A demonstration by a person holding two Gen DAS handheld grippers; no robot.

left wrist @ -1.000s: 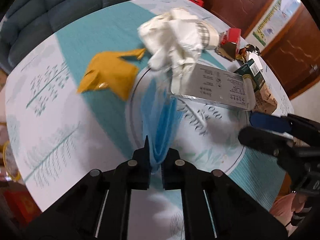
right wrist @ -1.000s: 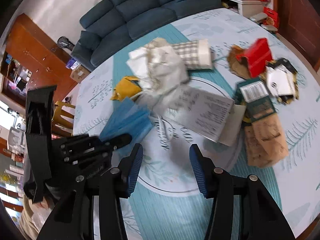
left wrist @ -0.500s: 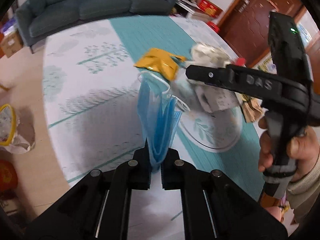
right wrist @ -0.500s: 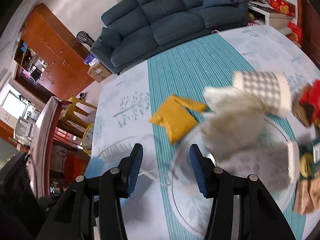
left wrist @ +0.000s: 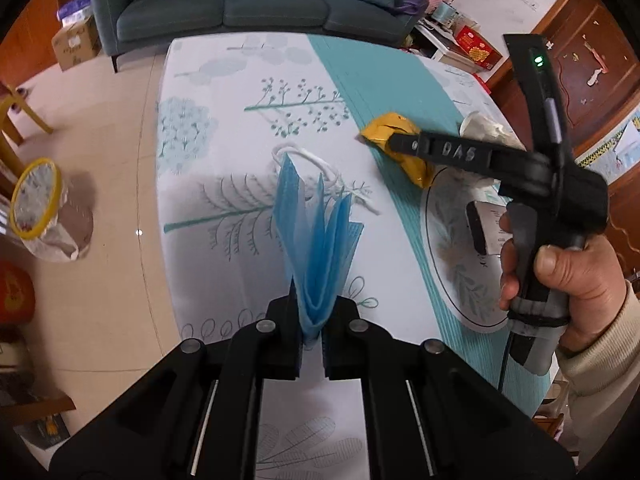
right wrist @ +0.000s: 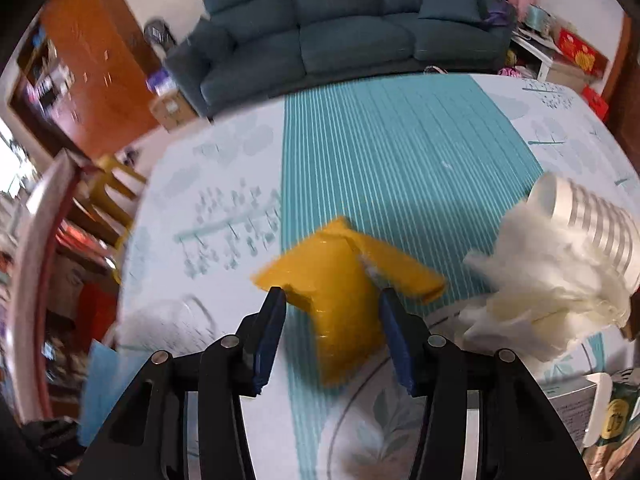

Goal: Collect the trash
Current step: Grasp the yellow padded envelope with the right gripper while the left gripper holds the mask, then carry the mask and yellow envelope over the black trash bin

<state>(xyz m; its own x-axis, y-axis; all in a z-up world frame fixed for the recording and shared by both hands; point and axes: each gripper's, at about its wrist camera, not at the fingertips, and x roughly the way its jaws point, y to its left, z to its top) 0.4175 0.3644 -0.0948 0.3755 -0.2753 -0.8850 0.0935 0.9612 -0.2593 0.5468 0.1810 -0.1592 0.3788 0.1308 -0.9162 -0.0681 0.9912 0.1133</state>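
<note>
My left gripper is shut on a folded blue face mask with white ear loops, held above the table's near left part. My right gripper is open, its jaws either side of a yellow wrapper lying on the tablecloth. That wrapper also shows in the left wrist view, partly behind the right gripper. Crumpled white tissue and a striped paper cup lie to the right of the wrapper.
A bin with a yellow rim and a plastic liner stands on the floor left of the table. A dark blue sofa is behind the table. Printed paper and cartons lie at the right. A yellow chair stands at the left.
My left gripper has swung left with the mask toward the table's left side. My right gripper has moved forward until its open jaws sit around the yellow wrapper.
</note>
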